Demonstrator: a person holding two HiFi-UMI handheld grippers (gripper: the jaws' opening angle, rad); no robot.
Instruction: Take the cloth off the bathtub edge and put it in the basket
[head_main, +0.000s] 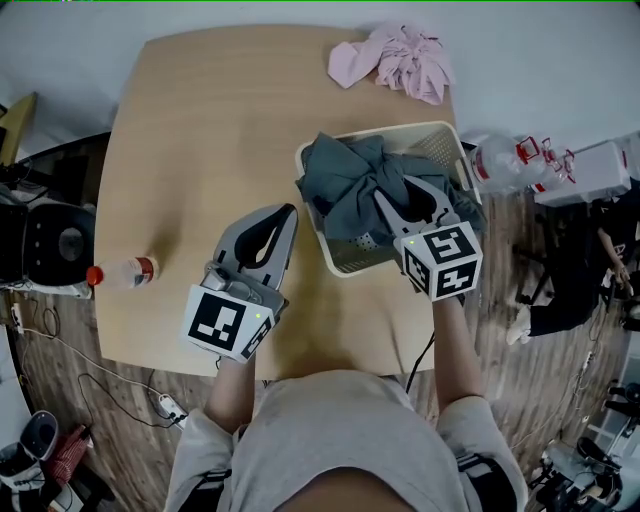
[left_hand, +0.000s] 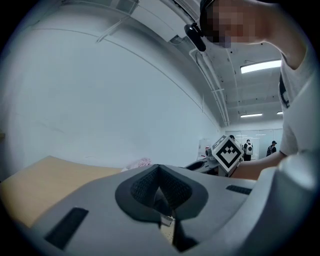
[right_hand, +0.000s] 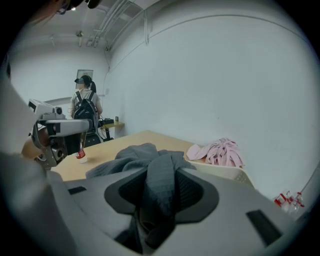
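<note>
A dark grey cloth (head_main: 350, 180) lies bunched in the white perforated basket (head_main: 352, 262) on the wooden table (head_main: 200, 130), spilling over the basket's left rim. My right gripper (head_main: 395, 190) is over the basket, its jaws shut on a fold of that cloth (right_hand: 140, 155); in the right gripper view the fabric fills the gap at the gripper (right_hand: 161, 172). My left gripper (head_main: 290, 210) hovers over bare table left of the basket, shut with nothing in it (left_hand: 159, 170). No bathtub is in view.
A pink cloth (head_main: 395, 58) lies crumpled at the table's far edge behind the basket. A small red-capped bottle (head_main: 125, 272) lies near the left edge. Plastic bottles (head_main: 520, 160) sit off the table's right side. People stand in the background (right_hand: 86, 107).
</note>
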